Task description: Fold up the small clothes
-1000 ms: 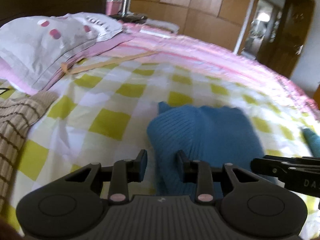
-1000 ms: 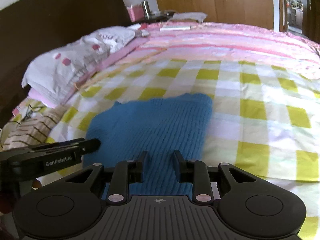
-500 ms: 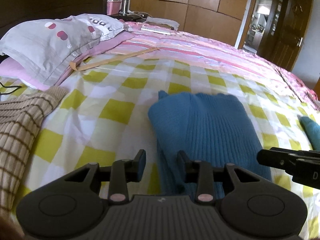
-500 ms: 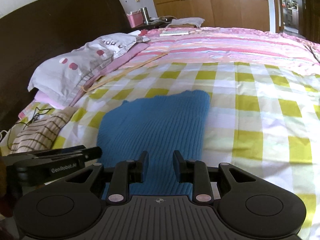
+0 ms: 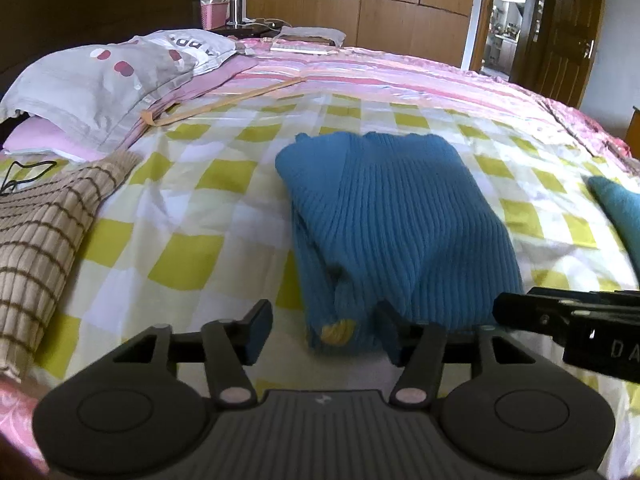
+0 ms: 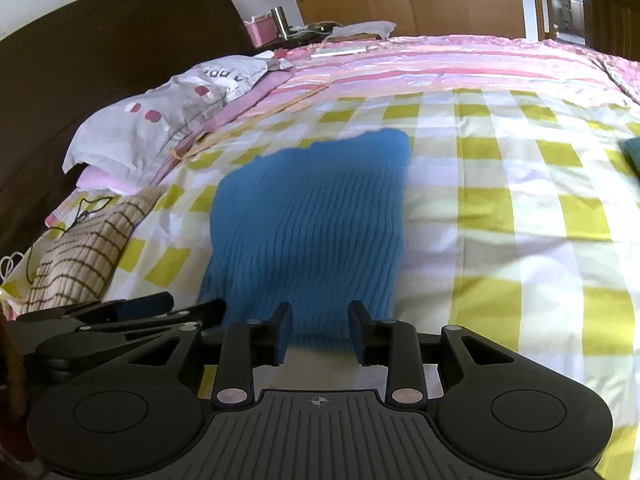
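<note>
A blue ribbed knit garment [image 5: 400, 220] [image 6: 316, 224] lies folded flat on the yellow-checked bedspread [image 5: 192, 256]. My left gripper [image 5: 324, 334] is at its near left corner, where a yellow tag shows. Its jaws are opening wide: the left finger stands off the cloth, while the right finger [image 5: 390, 338] is against the cloth's edge. My right gripper [image 6: 320, 334] sits at the garment's near edge, and its jaws are opening with the blue hem lying between them. Each gripper shows in the other's view: the right gripper [image 5: 568, 316] and the left gripper [image 6: 152, 308].
A beige striped knit garment [image 5: 40, 232] [image 6: 80, 264] lies at the left. Behind it are a grey dotted pillow [image 5: 100, 80] and a dark headboard [image 6: 100, 60]. A teal cloth [image 5: 620, 208] lies at the right. Pink striped bedding [image 5: 400, 76] covers the far side.
Both grippers have drawn back toward the near edge of the bed, so more of the blue garment shows. The left jaws have spread much wider, and the right jaws slightly.
</note>
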